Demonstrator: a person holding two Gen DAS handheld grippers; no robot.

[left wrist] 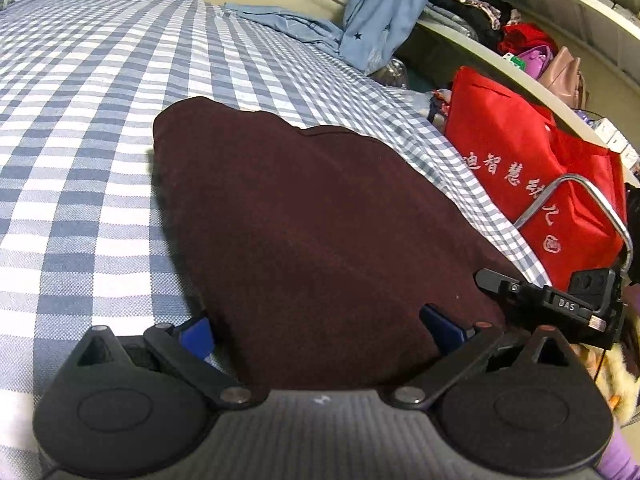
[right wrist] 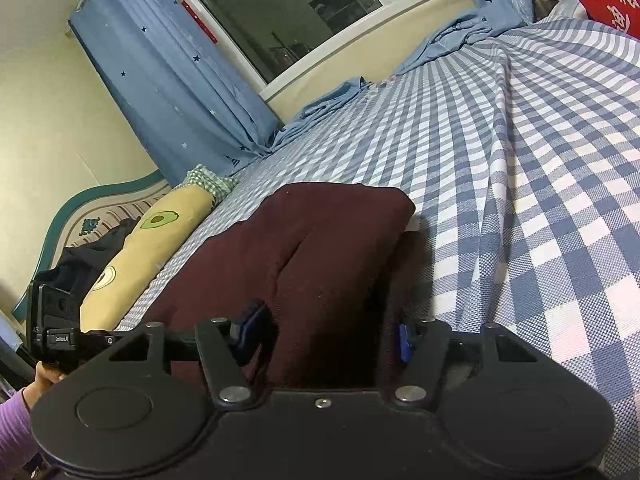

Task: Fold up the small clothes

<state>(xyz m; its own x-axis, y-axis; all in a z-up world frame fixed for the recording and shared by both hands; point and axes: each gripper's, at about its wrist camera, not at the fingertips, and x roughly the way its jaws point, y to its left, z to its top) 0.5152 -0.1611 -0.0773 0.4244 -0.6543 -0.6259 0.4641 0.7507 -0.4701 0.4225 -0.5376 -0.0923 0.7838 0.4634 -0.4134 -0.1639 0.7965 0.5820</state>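
A dark maroon garment [left wrist: 304,232] lies folded on the blue-and-white checked bed sheet [left wrist: 80,128]. My left gripper [left wrist: 320,332] is open, its blue-padded fingers wide apart on either side of the garment's near edge. In the right wrist view the same garment [right wrist: 320,248] lies bunched in thick folds, and my right gripper [right wrist: 324,336] is open with the garment's near end between its fingers. The right gripper also shows at the right of the left wrist view [left wrist: 560,304], beside the garment.
A red bag [left wrist: 532,184] with white characters stands off the bed's right side, below shelves of clutter [left wrist: 520,40]. Blue star curtains [right wrist: 168,80] hang by the window. An avocado-print pillow [right wrist: 156,236] lies by the headboard. Checked sheet [right wrist: 520,160] stretches beyond.
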